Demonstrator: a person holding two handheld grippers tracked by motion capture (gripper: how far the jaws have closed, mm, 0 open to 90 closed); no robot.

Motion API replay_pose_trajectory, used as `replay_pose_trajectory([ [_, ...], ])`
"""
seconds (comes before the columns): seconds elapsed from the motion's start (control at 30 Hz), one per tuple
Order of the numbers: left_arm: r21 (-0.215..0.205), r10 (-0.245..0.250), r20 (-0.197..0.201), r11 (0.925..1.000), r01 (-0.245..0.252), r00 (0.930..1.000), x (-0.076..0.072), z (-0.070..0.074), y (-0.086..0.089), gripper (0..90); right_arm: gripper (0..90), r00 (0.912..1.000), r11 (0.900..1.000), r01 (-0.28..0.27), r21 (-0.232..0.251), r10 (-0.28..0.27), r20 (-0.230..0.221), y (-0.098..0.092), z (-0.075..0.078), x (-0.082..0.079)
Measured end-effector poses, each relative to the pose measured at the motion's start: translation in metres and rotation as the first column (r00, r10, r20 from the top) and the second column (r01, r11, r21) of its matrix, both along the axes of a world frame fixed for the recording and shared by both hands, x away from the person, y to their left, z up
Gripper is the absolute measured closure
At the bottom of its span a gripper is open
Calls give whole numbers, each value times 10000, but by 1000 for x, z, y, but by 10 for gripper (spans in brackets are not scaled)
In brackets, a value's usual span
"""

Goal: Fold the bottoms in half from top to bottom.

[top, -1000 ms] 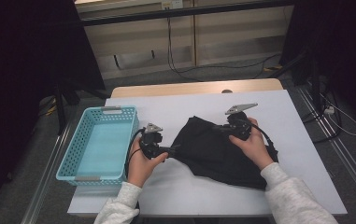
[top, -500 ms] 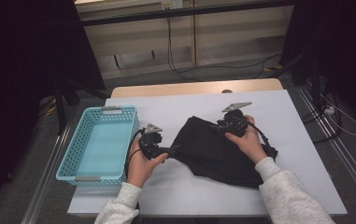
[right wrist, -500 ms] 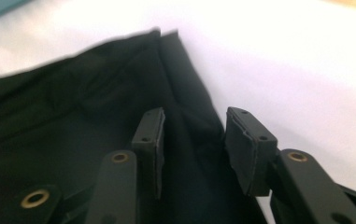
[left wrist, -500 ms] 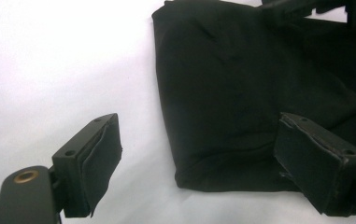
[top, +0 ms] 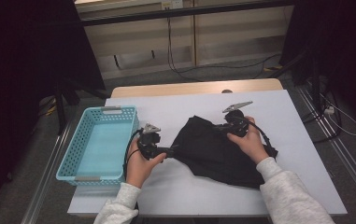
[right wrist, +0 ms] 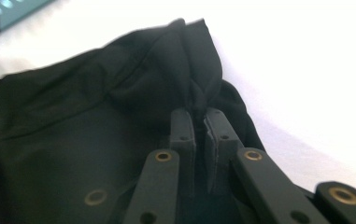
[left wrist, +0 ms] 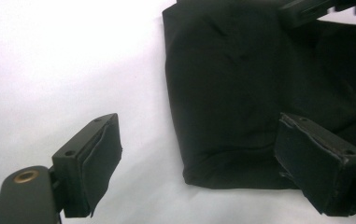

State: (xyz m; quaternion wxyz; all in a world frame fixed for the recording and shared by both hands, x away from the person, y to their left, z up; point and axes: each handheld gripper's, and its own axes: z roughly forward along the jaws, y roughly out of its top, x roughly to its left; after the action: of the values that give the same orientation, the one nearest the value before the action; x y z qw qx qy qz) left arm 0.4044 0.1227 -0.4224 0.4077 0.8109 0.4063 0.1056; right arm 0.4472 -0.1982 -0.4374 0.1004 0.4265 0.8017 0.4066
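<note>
Jaws pinching on the right, spread on the left: a fold is getting started.
The right gripper [right wrist: 199, 119], having just been closing, is nipping a ridge of the black cloth [top: 215, 151]; the left gripper [left wrist: 194, 154] is straddling its corner, needing to clamp next (the right hand has edged slightly inward since earlier).

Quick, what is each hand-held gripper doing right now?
Left hand-held gripper: open, around the black cloth's corner.
Right hand-held gripper: closed, pinching a fold of that cloth.
</note>
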Motion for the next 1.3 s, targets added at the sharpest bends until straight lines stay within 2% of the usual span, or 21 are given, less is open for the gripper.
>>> replay_pose_trajectory([
  [0.07, 24, -23, 26, 10000, 23, 10000, 0, 1, 0, 153, 841, 10000, 9999, 30, 140, -29, -27, -4, 6, -4],
  [0.23, -67, 19, 60, 10000, -19, 10000, 0, 3, -1, 155, 841, 9999, 9999, -105, 29, 105, 70, -11, 19, -15],
  [0.33, -23, -99, 6, 9999, 99, 10000, 1, 2, -2, 154, 841, 10000, 9999, -63, 86, 63, -34, -15, 21, -20],
  [0.47, -6, -101, -50, 9999, 101, 9999, 2, 1, -5, 155, 839, 9990, 9996, -247, -157, 241, -372, -20, 21, -23],
  [0.63, 125, -158, -129, 9998, 159, 9998, 3, -2, -5, 155, 830, 9965, 9986, -70, -527, 26, -831, -28, 14, -24],
  [0.73, 174, -110, -154, 9998, 113, 9998, 4, -4, -5, 154, 748, 9973, 9973, -12, -731, -41, -730, -29, 6, -25],
  [0.93, 221, -120, -196, 9997, 124, 9997, 3, -5, -5, 154, 636, 9989, 9952, 323, -920, -353, -308, -36, 5, -31],
  [1.07, 234, -94, -168, 9997, 98, 9998, 3, -5, -5, 154, 628, 9985, 9952, 380, -904, -413, -352, -42, 2, -37],
  [1.13, 247, -112, -160, 9996, 116, 9998, 3, -5, -5, 155, 624, 9989, 9954, 210, -934, -247, -389, -42, -1, -39],
  [1.23, 254, -122, -155, 9996, 126, 9998, 3, -5, -5, 154, 661, 9975, 9936, -113, -1124, 34, -701, -37, -6, -40],
  [1.3, 258, -131, -163, 9996, 136, 9998, 3, -5, -5, 154, 807, 9960, 9912, 59, -1322, -177, -881, -35, -8, -40],
])
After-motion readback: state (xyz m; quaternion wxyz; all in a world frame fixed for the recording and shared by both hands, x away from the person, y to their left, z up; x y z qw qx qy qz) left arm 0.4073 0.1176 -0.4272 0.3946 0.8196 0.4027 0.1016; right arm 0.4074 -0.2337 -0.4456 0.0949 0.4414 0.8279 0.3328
